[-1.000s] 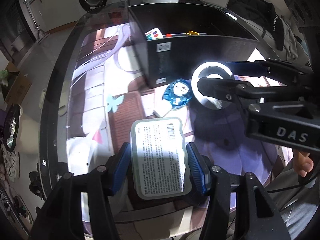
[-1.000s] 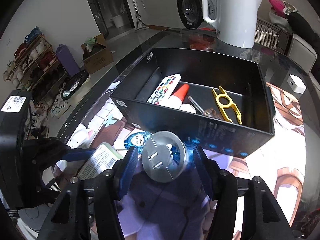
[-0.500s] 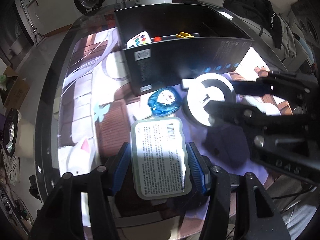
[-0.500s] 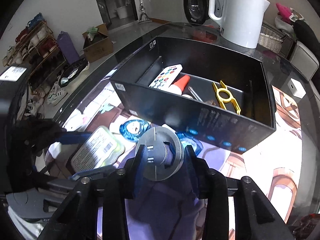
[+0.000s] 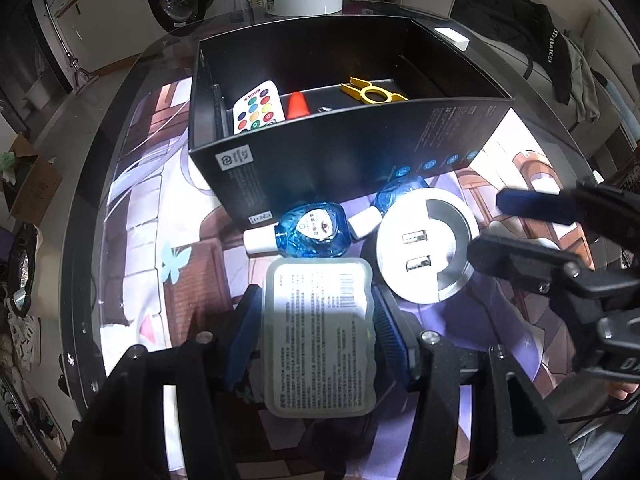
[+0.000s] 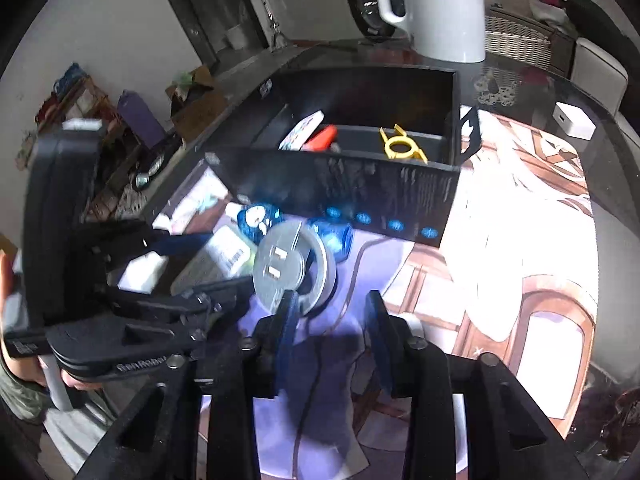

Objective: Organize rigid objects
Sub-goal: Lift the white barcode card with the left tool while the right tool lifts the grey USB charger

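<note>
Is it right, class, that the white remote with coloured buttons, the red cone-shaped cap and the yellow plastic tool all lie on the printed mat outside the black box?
Not quite. The white remote with coloured buttons, the red cone-shaped cap and the yellow plastic tool all lie inside the black box, not on the printed mat outside it. The left wrist view shows this.

Round silver USB hub (image 5: 427, 248) before black box (image 5: 348, 152)

Both wrist views look steeply down, sharing the black box (image 5: 352, 152), right blurred.
</note>
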`<state>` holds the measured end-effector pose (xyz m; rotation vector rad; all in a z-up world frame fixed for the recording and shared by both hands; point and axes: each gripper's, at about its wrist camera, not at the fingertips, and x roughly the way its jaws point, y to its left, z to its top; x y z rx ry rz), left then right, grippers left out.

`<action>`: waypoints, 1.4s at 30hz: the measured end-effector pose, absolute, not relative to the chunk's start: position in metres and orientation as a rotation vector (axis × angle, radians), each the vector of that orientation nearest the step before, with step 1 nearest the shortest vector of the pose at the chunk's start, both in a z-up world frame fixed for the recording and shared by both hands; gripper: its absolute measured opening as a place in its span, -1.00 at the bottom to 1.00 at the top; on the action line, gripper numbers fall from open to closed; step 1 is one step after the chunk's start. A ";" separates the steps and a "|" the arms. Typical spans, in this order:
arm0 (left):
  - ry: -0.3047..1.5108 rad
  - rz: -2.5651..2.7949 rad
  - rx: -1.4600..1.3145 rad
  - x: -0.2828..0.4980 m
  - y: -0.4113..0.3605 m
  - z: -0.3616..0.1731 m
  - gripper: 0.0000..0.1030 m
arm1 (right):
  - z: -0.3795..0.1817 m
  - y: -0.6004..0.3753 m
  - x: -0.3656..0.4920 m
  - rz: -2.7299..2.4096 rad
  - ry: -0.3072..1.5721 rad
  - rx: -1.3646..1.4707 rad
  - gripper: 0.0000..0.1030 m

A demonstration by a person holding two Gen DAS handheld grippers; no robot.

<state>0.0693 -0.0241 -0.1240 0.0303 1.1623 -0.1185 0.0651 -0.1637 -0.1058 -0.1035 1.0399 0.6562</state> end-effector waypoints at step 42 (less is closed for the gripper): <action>1.159 -0.174 0.030 0.047 -0.018 -0.114 0.07 | -0.116 -0.164 0.069 0.620 1.137 -0.093 0.00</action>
